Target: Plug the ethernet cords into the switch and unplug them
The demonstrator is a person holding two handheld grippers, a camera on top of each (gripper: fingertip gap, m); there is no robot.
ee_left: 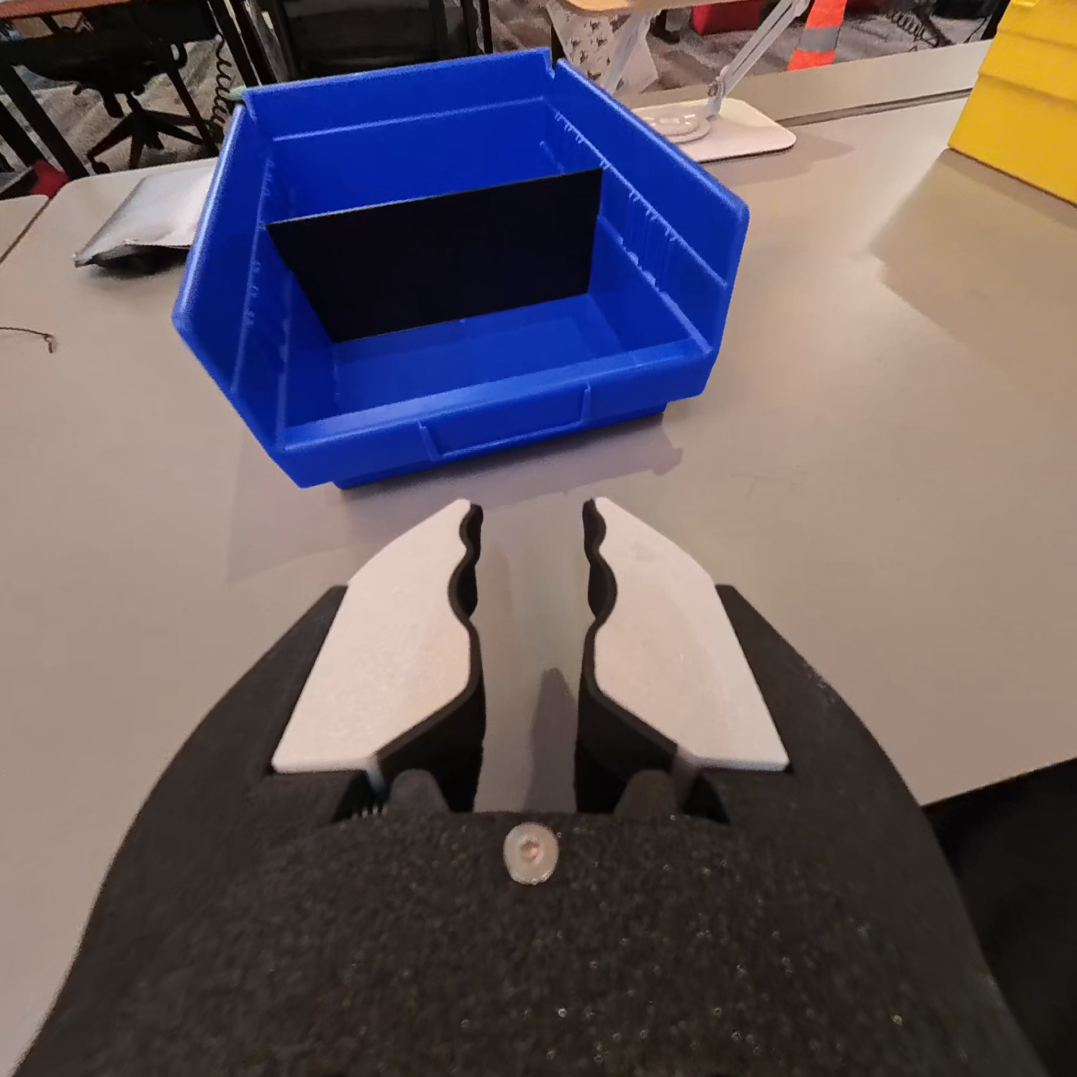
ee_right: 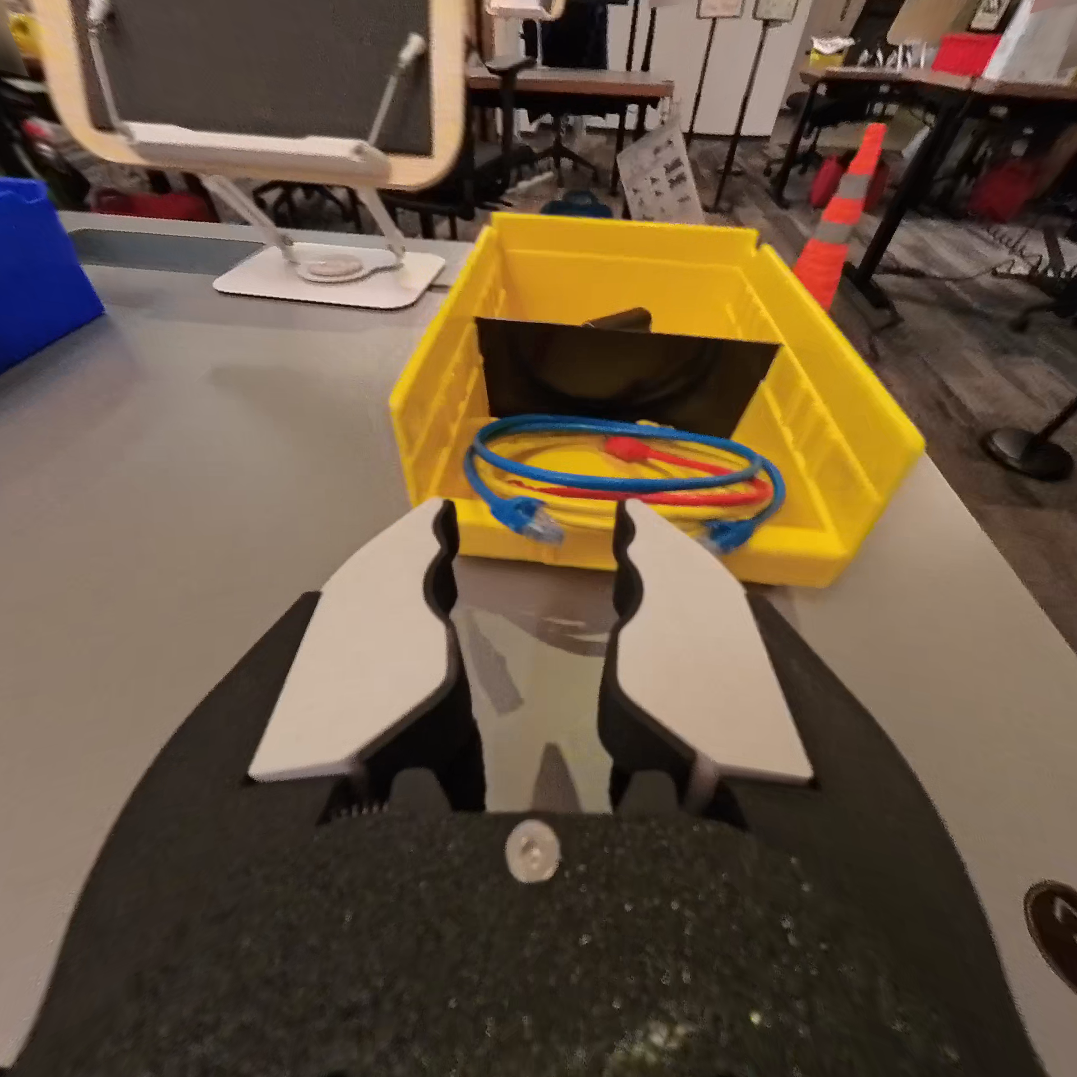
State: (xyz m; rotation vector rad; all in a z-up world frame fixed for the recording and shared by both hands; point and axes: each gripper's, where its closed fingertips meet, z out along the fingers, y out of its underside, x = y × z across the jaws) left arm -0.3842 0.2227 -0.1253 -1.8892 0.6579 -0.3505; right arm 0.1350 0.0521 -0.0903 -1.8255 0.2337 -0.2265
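In the right wrist view a yellow bin (ee_right: 827, 466) stands on the grey table, split by a black divider (ee_right: 623, 373). Its front compartment holds coiled ethernet cords: a blue one (ee_right: 583, 434), a red one (ee_right: 687, 466) and a yellow one (ee_right: 559, 466). A dark object (ee_right: 620, 319) shows behind the divider. No switch is clearly in view. My right gripper (ee_right: 533, 518) is open and empty, just in front of the bin. In the left wrist view my left gripper (ee_left: 533, 516) is open and empty, just short of a blue bin (ee_left: 466, 431) whose front compartment is empty.
A black divider (ee_left: 437, 262) splits the blue bin. A white stand base (ee_right: 332, 277) with a framed panel (ee_right: 250, 87) sits at the table's back. A grey pouch (ee_left: 145, 227) lies left of the blue bin. An orange cone (ee_right: 845, 215) stands on the floor to the right. Across from one pair of fingers to the other is roughly 55 cm.
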